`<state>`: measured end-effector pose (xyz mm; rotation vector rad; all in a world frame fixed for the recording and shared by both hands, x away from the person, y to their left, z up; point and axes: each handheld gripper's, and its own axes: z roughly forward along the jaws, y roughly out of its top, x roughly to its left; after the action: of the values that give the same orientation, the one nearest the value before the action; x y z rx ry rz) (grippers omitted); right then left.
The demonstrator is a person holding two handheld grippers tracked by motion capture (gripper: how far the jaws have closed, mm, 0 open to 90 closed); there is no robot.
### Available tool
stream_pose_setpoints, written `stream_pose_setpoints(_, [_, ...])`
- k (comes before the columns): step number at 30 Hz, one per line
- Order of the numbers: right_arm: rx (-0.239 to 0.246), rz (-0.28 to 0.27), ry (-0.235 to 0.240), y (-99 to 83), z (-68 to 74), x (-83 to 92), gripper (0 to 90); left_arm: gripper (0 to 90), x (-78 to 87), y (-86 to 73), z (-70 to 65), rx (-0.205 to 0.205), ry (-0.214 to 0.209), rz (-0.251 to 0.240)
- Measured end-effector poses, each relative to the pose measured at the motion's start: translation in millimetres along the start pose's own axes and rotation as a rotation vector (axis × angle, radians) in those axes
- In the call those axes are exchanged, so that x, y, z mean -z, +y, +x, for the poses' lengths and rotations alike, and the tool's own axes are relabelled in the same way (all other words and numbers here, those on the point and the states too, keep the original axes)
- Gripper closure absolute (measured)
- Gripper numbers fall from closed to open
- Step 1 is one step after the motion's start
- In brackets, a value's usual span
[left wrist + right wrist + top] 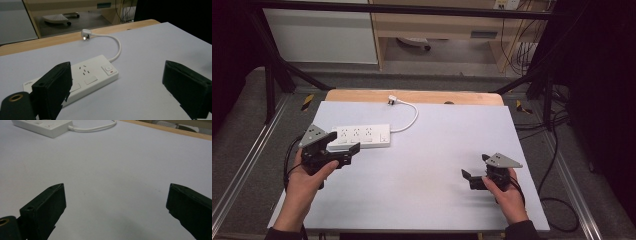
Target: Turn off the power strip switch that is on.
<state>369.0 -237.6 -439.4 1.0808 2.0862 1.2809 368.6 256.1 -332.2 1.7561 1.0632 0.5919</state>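
A white power strip (359, 136) lies on the pale mat at the left, its short white cord curving back to a plug (392, 100) near the far edge. My left gripper (343, 141) hovers just in front of the strip's left end, open and empty; in the left gripper view the strip (85, 77) sits between and beyond the jaws, with its switch (108, 69) and plug (85, 34) visible. My right gripper (475, 168) rests low at the right front, open with nothing between its jaws. The strip's end (45, 127) appears at the top left of the right gripper view.
The pale mat (437, 150) covers a wooden table (412, 96) whose far edge shows as a bare strip. Black frame bars and cables stand around the table, with furniture behind.
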Motion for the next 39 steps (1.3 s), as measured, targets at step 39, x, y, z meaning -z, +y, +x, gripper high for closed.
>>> stream_pose_setpoints(39, [0.003, 0.008, -0.004, -0.6, -0.1, -1.0, 3.3, 44.1, -21.8, 30.8, 40.6, 0.020, 0.065, -0.041])
